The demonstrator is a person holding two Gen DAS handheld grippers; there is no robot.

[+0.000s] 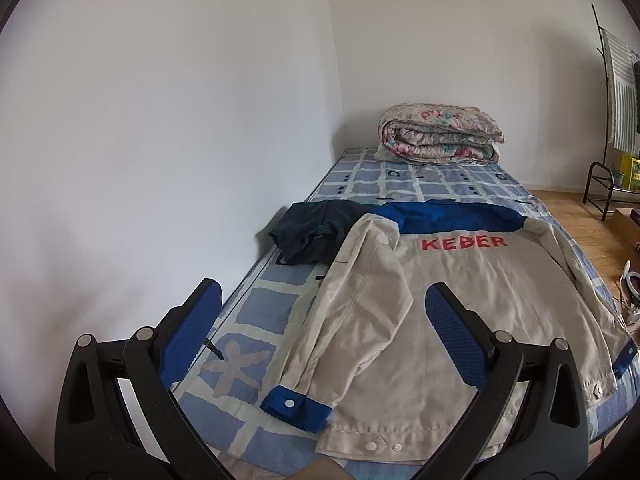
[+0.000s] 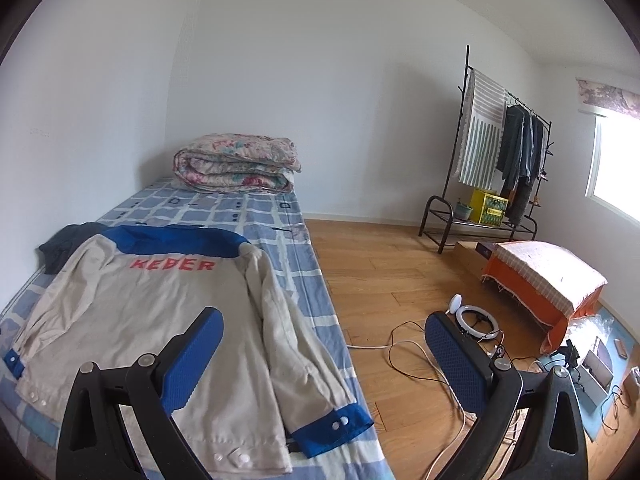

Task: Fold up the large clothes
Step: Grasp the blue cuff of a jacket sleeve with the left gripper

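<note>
The jacket is lying flat on the bed, back up, sleeves lying along its sides. Beyond the jacket, a folded quilt is sitting at the bed's far end. A dark garment is lying at the jacket's far left shoulder, partly under it.

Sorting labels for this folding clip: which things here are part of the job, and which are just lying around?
Part of the job:
beige jacket, spread back-up on the bed
left claw, open
right claw, open

Lying about:
dark garment
folded quilt
clothes rack
ring light
</note>
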